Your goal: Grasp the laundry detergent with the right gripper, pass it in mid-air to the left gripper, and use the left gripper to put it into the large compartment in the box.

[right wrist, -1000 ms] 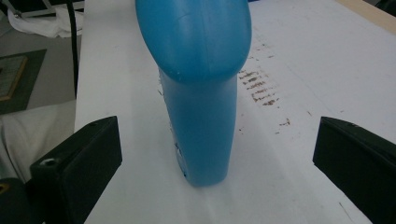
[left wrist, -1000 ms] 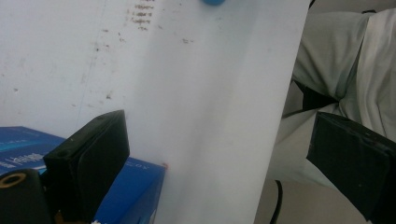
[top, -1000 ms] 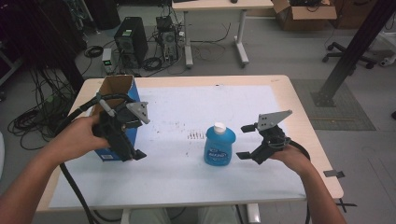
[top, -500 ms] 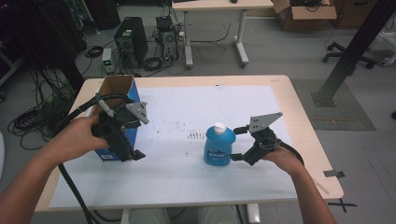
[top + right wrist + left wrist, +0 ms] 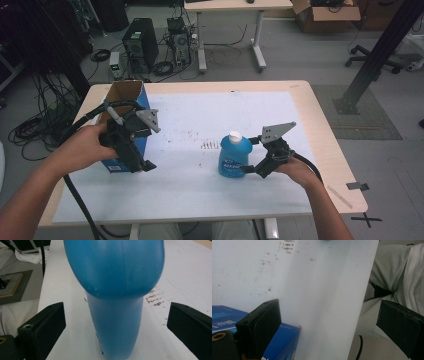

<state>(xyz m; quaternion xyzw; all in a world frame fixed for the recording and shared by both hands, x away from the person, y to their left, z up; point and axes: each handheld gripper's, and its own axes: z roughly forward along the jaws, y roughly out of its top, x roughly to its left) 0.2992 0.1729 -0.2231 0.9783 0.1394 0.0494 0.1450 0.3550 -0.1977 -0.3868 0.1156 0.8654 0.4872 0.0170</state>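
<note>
A blue bottle (image 5: 234,156) with a white cap stands upright near the middle of the white-covered table (image 5: 210,200). My right gripper (image 5: 252,167) is open at its right side, and in the right gripper view the bottle (image 5: 117,290) stands between the two spread jaws, apart from both. An open cardboard box with blue sides (image 5: 125,107) stands at the table's left. My left gripper (image 5: 145,162) is open in front of that box, its jaws spread over the box's blue corner (image 5: 284,340) and the table's near edge.
Brown specks (image 5: 210,145) mark the white sheet left of the bottle. Beyond the table are a computer tower (image 5: 139,47), loose cables, another desk and a cardboard carton (image 5: 325,10). A black post (image 5: 375,55) rises at the right.
My right gripper has moved left to the bottle, so its open jaws now flank it. The left gripper and the box have stayed put.
</note>
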